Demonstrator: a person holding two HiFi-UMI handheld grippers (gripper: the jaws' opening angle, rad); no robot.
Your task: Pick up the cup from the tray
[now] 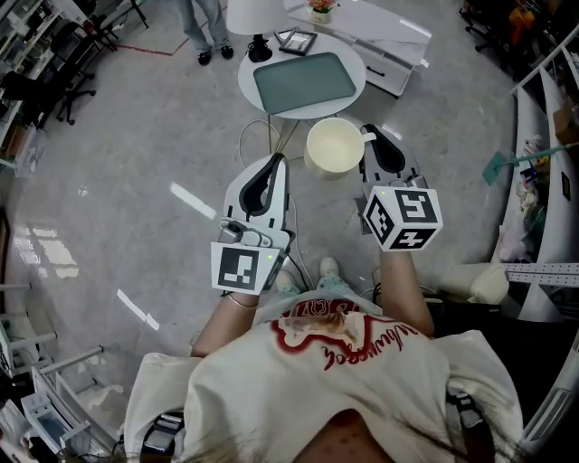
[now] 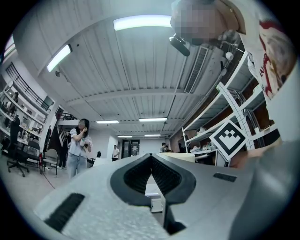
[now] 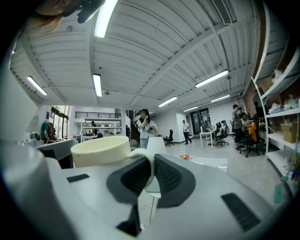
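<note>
A cream cup (image 1: 335,145) hangs in the air above the floor, in front of the round white table (image 1: 262,101). My right gripper (image 1: 372,137) is shut on the cup's handle; in the right gripper view the handle (image 3: 149,161) sits pinched between the dark pads, with the cup body (image 3: 100,150) to the left. The green tray (image 1: 303,81) on the table holds nothing. My left gripper (image 1: 276,165) is beside the cup on its left, shut and holding nothing; its jaws (image 2: 151,169) meet with no gap.
A lamp (image 1: 256,20) and a picture frame (image 1: 296,40) stand on the table behind the tray. A white bench (image 1: 371,41) lies beyond. A person (image 1: 206,27) stands at the back. Shelving (image 1: 543,136) lines the right, office chairs (image 1: 54,86) the left.
</note>
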